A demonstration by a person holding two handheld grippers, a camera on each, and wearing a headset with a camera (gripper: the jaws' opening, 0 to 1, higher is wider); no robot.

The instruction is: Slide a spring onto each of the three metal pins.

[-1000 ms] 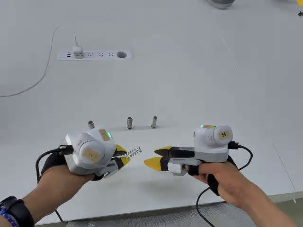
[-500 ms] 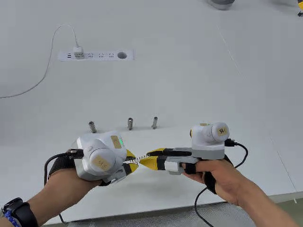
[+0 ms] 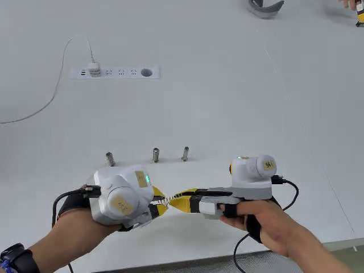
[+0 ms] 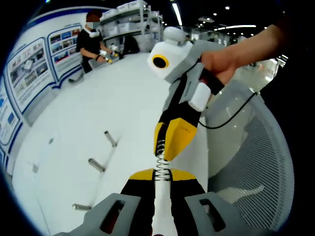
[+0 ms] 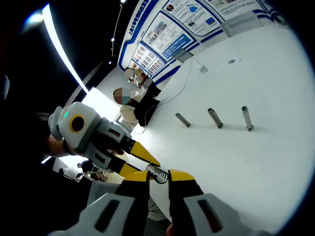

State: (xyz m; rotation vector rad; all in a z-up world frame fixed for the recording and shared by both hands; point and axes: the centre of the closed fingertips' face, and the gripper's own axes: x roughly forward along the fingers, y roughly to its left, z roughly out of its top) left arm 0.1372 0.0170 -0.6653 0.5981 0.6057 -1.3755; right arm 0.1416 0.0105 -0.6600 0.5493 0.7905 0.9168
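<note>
- The left tool [image 3: 159,203] is held low over the near edge of the tabletop [image 3: 239,102], and its jaws are clenched on one end of a spring [image 3: 166,198].
- The right tool [image 3: 177,200] is set tip to tip with it from the right, and the other end of the spring is pinched between its yellow jaws.
- The spring is thus gripped by both tools at once. It is kept in the air, off the tabletop, and bridges the short gap between the two pairs of tips.
- In the left gripper view the spring is seen rising straight from that tool's closed jaws into the tips of the right tool.
- Three metal pins are stood upright in a row just beyond the tools, close to the near edge: the left pin [image 3: 110,158], the middle pin [image 3: 155,154] and the right pin [image 3: 185,153].
- In the right gripper view a coil is seen around the left pin and another around the middle pin, while the right pin is seen bare.
- A power strip [image 3: 114,73] is laid well beyond the pins, toward the left edge, with a white plug [image 3: 93,70] seated in it and a cable [image 3: 54,94] trailed off to the left.
</note>
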